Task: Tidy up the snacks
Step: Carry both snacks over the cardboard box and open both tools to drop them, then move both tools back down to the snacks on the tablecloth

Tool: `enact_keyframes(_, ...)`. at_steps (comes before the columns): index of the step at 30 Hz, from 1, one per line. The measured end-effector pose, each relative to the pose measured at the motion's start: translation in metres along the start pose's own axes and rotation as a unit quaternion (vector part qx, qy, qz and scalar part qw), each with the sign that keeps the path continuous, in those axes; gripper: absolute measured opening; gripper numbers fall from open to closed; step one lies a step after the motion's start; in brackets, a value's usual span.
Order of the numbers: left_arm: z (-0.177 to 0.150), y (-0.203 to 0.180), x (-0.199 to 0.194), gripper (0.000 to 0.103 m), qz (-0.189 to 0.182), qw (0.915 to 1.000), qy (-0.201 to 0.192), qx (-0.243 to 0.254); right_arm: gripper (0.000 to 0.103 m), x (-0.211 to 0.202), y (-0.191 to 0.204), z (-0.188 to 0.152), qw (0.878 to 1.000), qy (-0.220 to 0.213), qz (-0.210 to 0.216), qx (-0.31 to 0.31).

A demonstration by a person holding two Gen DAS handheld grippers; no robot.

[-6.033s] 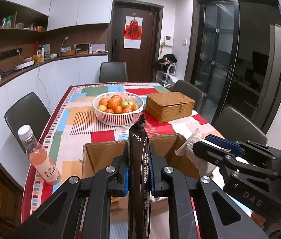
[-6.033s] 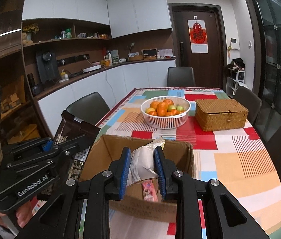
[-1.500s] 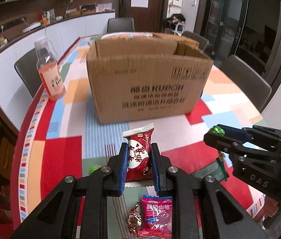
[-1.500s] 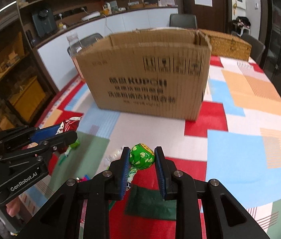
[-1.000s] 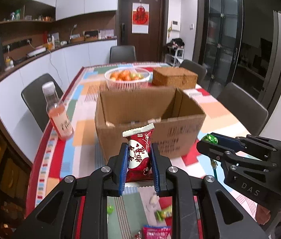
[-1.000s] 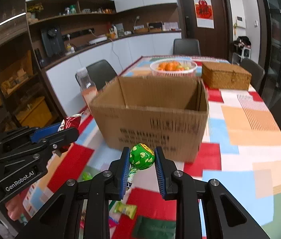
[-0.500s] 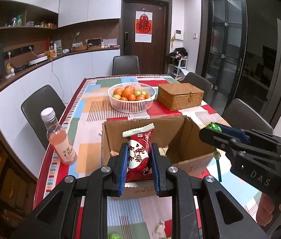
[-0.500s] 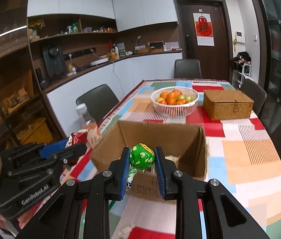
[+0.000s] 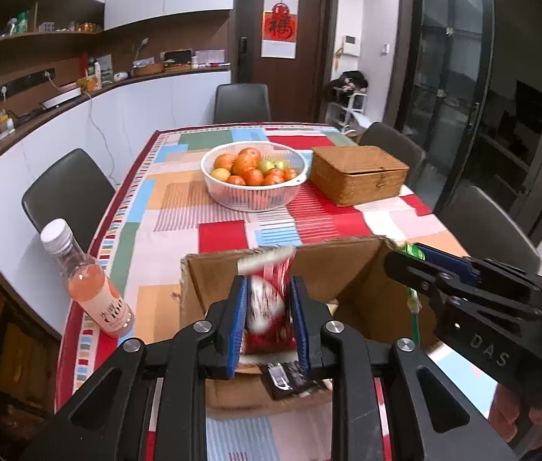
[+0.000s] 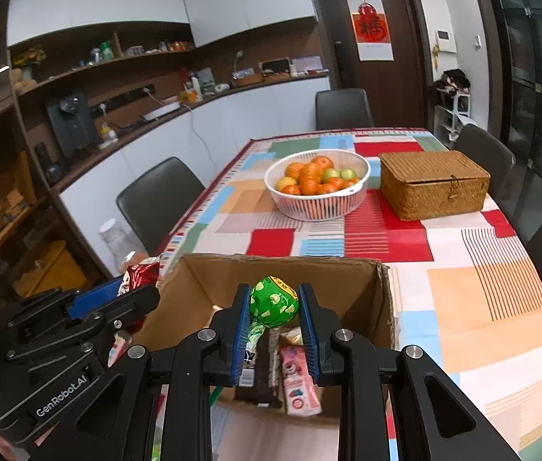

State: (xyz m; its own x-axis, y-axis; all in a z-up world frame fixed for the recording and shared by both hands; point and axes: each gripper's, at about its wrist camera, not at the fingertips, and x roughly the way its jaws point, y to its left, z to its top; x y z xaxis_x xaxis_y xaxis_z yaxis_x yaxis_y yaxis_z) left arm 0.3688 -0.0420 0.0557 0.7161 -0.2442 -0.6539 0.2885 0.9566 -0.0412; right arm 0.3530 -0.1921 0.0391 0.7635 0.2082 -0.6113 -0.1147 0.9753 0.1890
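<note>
Nearest, the left gripper point(image 9: 269, 317) is over the open cardboard box point(image 9: 351, 269), w/ its blue pads spread a bit. The red snack packet point(image 9: 269, 307) sits between them, blurred, so I cannot tell if the pads touch it or it is already loose. In the right wrist view the body of this gripper shows at the left w/ "GenRobot.AI" printed in white.

The right gripper point(image 10: 275, 319) is also above the box, its two fingers pinching a green ball-shaped lollipop point(image 10: 274, 302) w/ light green spots. The yellow label on top has writing too small to read. In the left wrist view this gripper's body carries the letters "DAS".

Inside the box point(image 10: 290, 272), under the lollipop, lie a dark brown packet point(image 10: 267, 365) and a pink-white packet point(image 10: 298, 380); their print is not readable.

Left of the box, near the table edge, stands a bottle point(image 9: 86, 280) w/ pink drink & white cap; label is blurred, perhaps "C100".

Farther on the colourful tablecloth point(image 9: 179, 199) are a white basket of oranges point(image 9: 253, 176) and, right of it, a shut wicker box point(image 9: 359, 174). On the far door hangs a poster point(image 9: 280, 27) w/ a red Chinese character.
</note>
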Motion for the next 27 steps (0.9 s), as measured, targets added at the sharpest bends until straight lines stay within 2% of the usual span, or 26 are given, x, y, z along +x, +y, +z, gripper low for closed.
enact_keyframes(1,0.001,0.001,0.0,0.035,0.008,1.0,0.0,-0.001,0.027,0.003,-0.002,0.001,1.0,0.001,-0.003,0.002)
enact_keyframes(3,-0.001,0.004,-0.004,0.041,0.013,0.9999,-0.004,-0.003,0.043,0.007,-0.004,0.002,1.0,0.006,-0.012,0.006)
enact_keyframes(4,-0.002,0.005,-0.006,0.044,0.015,0.9999,-0.005,-0.002,0.044,0.007,-0.004,0.001,1.0,0.008,-0.015,0.006)
enact_keyframes(15,-0.044,0.014,-0.048,0.045,0.023,0.9995,-0.015,0.014,0.047,-0.025,0.027,-0.025,0.999,-0.014,0.005,-0.038)
enact_keyframes(27,-0.09,0.028,-0.097,0.045,0.036,0.9988,-0.031,0.013,0.047,-0.053,0.063,-0.067,0.997,-0.009,0.027,-0.068)
